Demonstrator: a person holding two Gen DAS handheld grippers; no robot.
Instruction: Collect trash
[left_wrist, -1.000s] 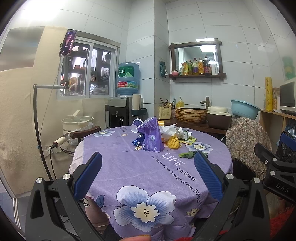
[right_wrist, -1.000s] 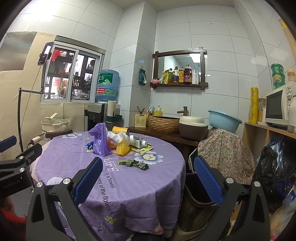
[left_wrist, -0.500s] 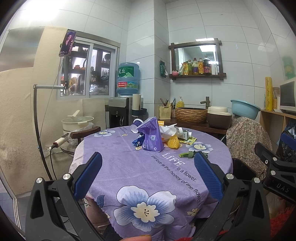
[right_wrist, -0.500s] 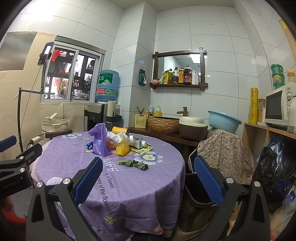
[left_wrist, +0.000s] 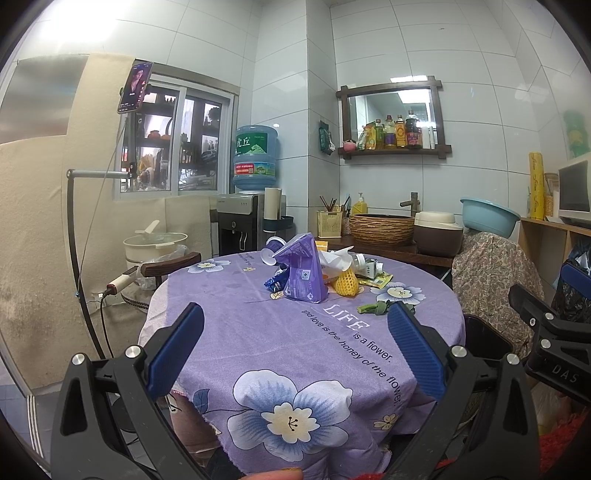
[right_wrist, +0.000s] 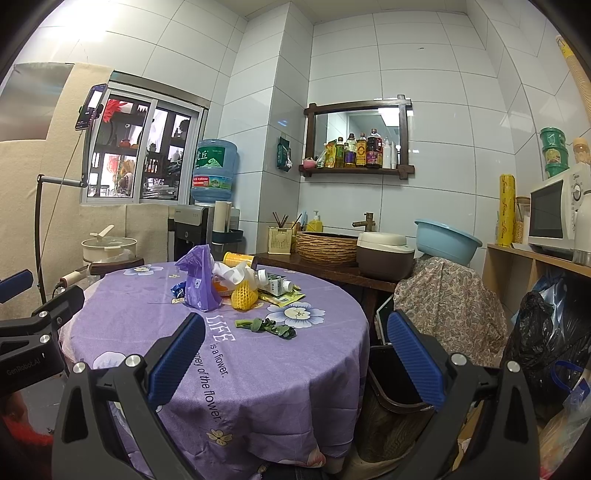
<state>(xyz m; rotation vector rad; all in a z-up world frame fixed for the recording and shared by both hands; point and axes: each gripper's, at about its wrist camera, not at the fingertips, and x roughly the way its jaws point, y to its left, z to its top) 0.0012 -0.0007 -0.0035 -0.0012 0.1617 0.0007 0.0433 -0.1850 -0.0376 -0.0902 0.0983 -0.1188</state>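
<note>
Your left gripper (left_wrist: 295, 347) and right gripper (right_wrist: 295, 354) hang short of the table's (right_wrist: 258, 387) near edge, jaws apart, empty. Trash (right_wrist: 236, 284) clusters mid-table toward the far side; bare cloth lies between. The bin (right_wrist: 388, 391) sits by the right edge.

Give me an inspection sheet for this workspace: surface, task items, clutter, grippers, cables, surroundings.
Surface: round table under a purple floral cloth.
Task items: trash pile at the far side: purple bag, yellow foam net, carton, green scraps; bin on the floor beside the table.
Clutter: nothing seen apart from the trash.
Grippers: left gripper and right gripper open, empty, short of the pile.
Cables: cord hanging left of the table.
Surroundings: water dispenser, basket, basin, microwave, black bag.
</note>
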